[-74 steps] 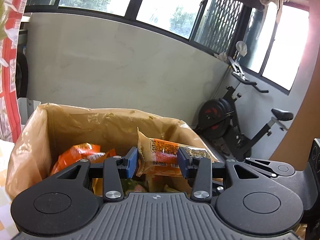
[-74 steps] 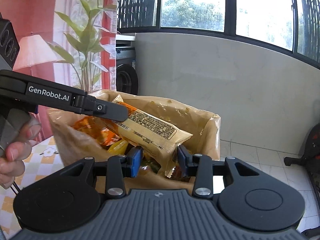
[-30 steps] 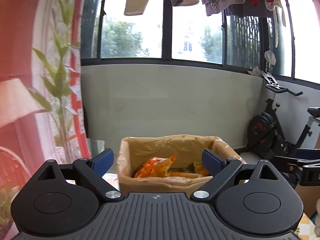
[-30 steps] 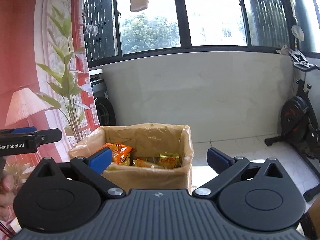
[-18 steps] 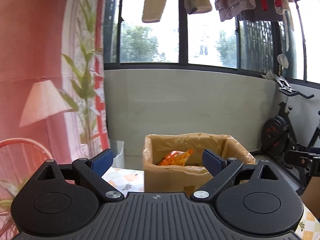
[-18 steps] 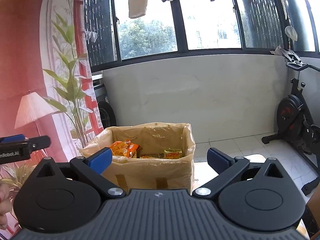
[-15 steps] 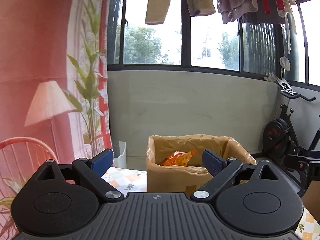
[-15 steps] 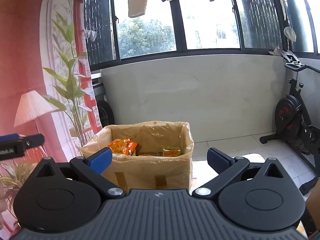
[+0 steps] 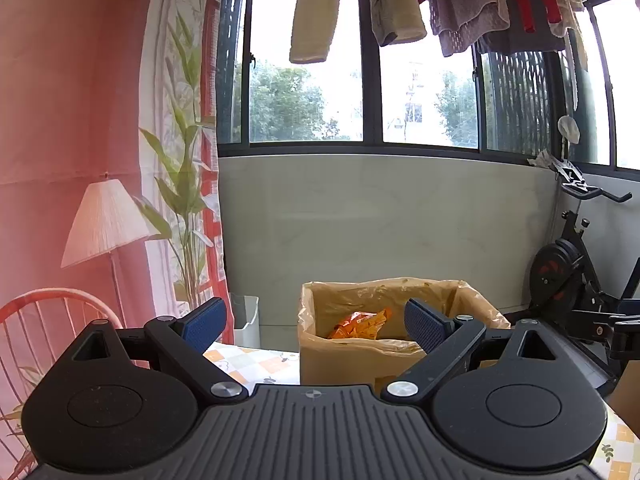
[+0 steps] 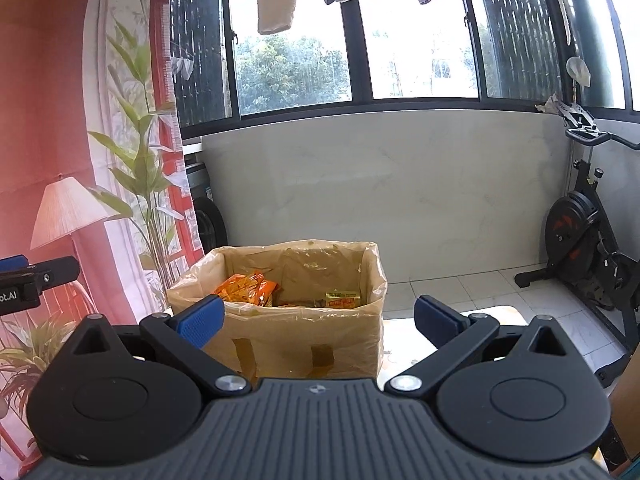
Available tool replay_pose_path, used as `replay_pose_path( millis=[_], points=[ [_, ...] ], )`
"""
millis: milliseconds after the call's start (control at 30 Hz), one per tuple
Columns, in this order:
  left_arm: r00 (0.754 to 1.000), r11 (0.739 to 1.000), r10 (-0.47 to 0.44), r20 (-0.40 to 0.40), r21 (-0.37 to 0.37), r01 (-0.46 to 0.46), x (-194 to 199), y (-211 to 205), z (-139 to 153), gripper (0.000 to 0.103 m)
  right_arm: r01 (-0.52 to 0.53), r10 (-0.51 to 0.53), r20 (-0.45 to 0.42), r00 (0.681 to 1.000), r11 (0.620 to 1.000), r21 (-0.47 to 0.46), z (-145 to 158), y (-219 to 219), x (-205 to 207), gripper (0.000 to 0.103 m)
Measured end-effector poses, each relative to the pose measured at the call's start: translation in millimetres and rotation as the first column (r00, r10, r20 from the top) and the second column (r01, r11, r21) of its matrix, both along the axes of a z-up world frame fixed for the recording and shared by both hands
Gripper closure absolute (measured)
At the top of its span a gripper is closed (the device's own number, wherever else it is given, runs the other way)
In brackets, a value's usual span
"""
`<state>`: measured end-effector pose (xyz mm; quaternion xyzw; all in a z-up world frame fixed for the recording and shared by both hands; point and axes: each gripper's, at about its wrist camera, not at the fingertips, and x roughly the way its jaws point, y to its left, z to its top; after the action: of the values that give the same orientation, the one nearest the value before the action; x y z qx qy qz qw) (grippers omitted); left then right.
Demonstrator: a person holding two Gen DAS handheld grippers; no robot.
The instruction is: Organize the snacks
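Both grippers, left gripper (image 9: 314,325) and right gripper (image 10: 318,322), are spread wide and empty; ahead, the box (image 10: 280,340) stands upright, opening upward, orange snack packet (image 10: 246,288) inside.

Ahead of the right gripper (image 10: 316,322), which is black with blue ribbed pads, stands a tan cardboard box (image 10: 300,340) with a yellowish clear plastic liner and brown tape strips; inside it lie an orange snack bag (image 10: 246,287) and a yellow packet with a red band (image 10: 342,299). Under the left gripper (image 9: 314,322), black with blue pads too, the tablecloth (image 9: 256,364) has a checked pattern of pale orange and white with small leaf prints. To its left are a pink-red wall (image 9: 60,120) and a white pleated lampshade (image 9: 104,220).
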<state>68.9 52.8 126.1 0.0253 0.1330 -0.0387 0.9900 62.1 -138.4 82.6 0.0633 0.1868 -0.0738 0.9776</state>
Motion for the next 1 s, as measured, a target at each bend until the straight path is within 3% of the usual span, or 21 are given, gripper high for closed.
replay_pose_path(
  millis=[1000],
  points=[
    [1.000,1.000,0.002,0.014,-0.009,-0.002,-3.1,3.6,0.1,0.006,-0.006,0.006,0.025,1.000,1.000,0.000,7.0,4.6,-8.2,0.000]
  ],
)
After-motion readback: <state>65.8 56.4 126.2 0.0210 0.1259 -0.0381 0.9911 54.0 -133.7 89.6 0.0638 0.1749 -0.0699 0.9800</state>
